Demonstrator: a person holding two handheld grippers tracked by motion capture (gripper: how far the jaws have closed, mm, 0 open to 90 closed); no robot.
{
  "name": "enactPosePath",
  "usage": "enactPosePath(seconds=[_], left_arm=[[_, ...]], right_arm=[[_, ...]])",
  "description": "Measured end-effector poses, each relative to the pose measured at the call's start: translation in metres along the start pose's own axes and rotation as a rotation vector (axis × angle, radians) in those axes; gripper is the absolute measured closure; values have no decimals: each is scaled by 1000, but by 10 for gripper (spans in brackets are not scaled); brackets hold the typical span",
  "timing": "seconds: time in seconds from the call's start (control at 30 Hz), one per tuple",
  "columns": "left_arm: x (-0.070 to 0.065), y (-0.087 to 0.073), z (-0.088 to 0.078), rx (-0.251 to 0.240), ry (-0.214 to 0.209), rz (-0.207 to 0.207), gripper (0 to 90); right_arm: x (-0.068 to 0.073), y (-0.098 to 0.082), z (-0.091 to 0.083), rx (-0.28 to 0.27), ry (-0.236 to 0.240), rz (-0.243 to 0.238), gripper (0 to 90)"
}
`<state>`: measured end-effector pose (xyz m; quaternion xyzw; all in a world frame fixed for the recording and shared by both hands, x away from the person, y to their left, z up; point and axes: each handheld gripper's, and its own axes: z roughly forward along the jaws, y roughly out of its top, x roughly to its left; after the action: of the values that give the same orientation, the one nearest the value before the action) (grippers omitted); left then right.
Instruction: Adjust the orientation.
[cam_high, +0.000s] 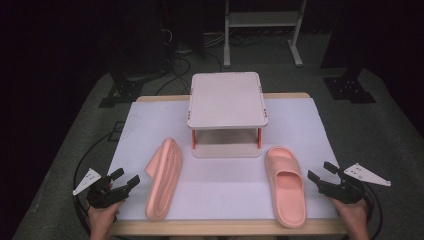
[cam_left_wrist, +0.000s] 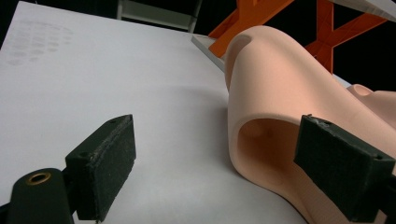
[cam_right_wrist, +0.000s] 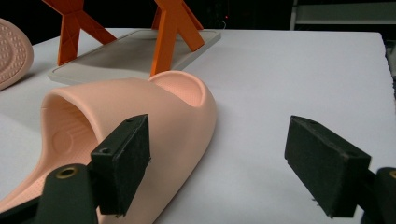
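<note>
Pink and soft-looking, two slippers lie on a white mat (cam_high: 220, 180) that covers the table. The left slipper (cam_high: 164, 179) rests tipped up on its side, so its edge points up, and it sits a little in front of the small shelf stand (cam_high: 227, 100) and off to its left. The right slipper (cam_high: 286, 184) lies flat with its sole down, its toe pointing toward the far side of the table and its heel near the front edge. The small shelf stand has a pale top, a pale bottom tray and orange legs, and it stands at the back middle of the mat, between the two slippers and farther away. The left gripper (cam_high: 122, 181) is held at the front left corner of the mat, near the left slipper but not touching it. Its jaws are wide apart and nothing is between them. In the left gripper view, the tipped slipper (cam_left_wrist: 280, 93) is just ahead and to the right, close behind the right-hand jaw. The right gripper (cam_high: 322, 173) is held at the front right edge of the mat, just beside the right slipper, and it does not touch it either. Its jaws are also wide apart with nothing in them. In the right gripper view, the flat slipper (cam_right_wrist: 154, 107) lies ahead and to the left, behind the left-hand jaw, and bare white mat lies between the jaws.
</note>
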<state>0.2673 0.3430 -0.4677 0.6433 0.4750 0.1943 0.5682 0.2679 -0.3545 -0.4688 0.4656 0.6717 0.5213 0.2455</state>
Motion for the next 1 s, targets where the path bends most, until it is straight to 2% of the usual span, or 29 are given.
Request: enactPosePath(seconds=[0.33, 0.43, 0.7, 1.0], left_arm=[[-3, -1, -1, 7, -4, 8, 124], [-3, -1, 0, 24, -7, 32, 124], [-3, -1, 0, 28, -7, 34, 125], [-7, -2, 8, 76, -14, 73, 131]], right_arm=[[-1, 0, -2, -6, -6, 4, 218], [1, 1, -2, -8, -8, 1, 218], [1, 1, -2, -8, -11, 0, 216], [2, 2, -2, -11, -9, -1, 215]])
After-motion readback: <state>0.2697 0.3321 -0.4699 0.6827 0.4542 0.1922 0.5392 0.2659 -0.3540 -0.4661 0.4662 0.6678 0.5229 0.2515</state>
